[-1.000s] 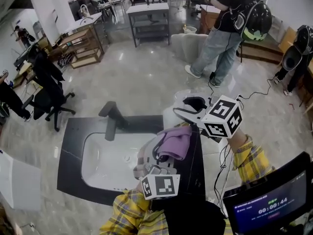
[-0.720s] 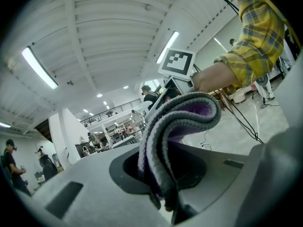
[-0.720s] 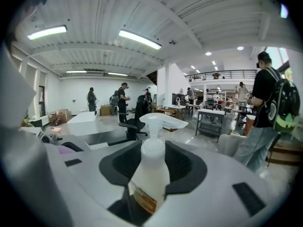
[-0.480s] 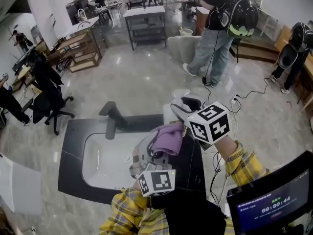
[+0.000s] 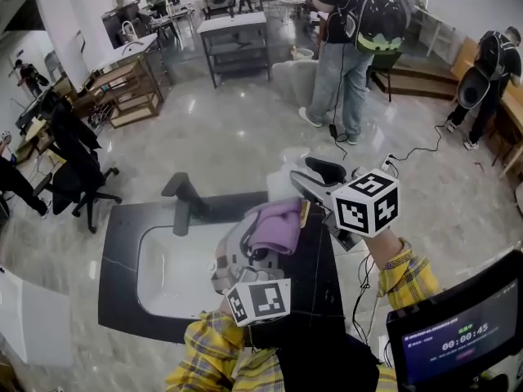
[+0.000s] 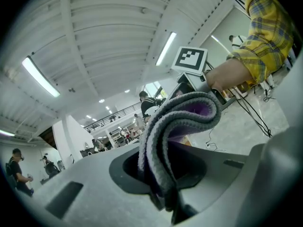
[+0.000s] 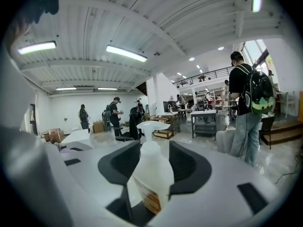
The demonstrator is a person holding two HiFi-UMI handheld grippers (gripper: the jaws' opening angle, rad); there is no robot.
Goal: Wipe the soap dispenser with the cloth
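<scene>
— Busy workshop hall all round, black counter with a white sink underneath. What's in each gripper?

— Left gripper is clamped on the purple cloth, which loops up past the jaw tips. The right gripper has the soap dispenser between its jaws, its base deep in the throat and its pump head beyond the tips. Those jaws stand wide and have just been opening, with the bottle between them.

— So what could go wrong?

— I'd say the hold is loosening. The bottle is smooth and leaning, and a push from the cloth could twist it out, so it drops onto the counter or into the sink.

— And the cloth?

— Only a narrow fold is pinched, so hard rubbing might drag it free.
</scene>
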